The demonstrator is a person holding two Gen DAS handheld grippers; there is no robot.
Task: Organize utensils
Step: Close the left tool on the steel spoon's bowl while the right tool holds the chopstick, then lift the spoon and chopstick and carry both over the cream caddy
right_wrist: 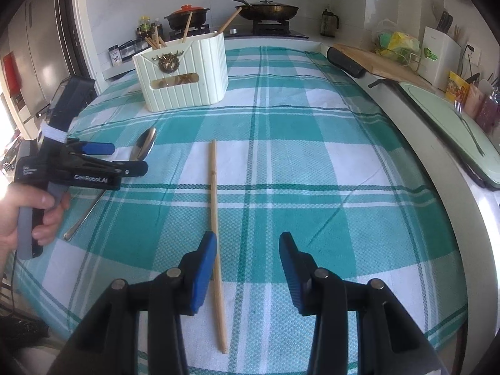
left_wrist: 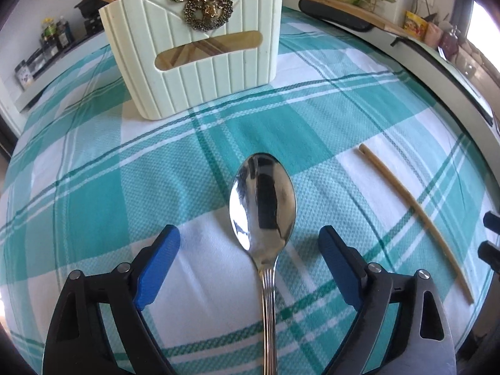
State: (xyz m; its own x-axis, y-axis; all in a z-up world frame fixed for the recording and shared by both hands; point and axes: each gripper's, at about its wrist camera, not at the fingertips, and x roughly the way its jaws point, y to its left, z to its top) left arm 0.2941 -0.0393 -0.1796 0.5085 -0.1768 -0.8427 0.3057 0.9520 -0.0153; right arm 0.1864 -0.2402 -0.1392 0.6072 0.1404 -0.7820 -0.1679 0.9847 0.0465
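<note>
A steel spoon (left_wrist: 262, 193) lies on the checked teal cloth (left_wrist: 93, 187), bowl toward the cream utensil holder (left_wrist: 193, 50). My left gripper (left_wrist: 248, 232) stands open over it, one blue finger on each side of the spoon's neck, neither touching it. In the right wrist view the left gripper (right_wrist: 125, 157) hovers over the spoon (right_wrist: 144, 147), a hand on its grip. A single wooden chopstick (right_wrist: 214, 206) lies flat on the cloth. My right gripper (right_wrist: 247, 237) is open above its near end, and the stick runs just inside the left finger. The holder (right_wrist: 184, 75) has several chopsticks in it.
Behind the table a stove carries a frying pan (right_wrist: 268, 9) and a red-lidded pot (right_wrist: 187, 15). Jars (right_wrist: 125, 51) stand at the back left. On the right counter are a wooden board (right_wrist: 375, 59) and a fork (right_wrist: 468, 128) on a green board. The table's edge curves along the right.
</note>
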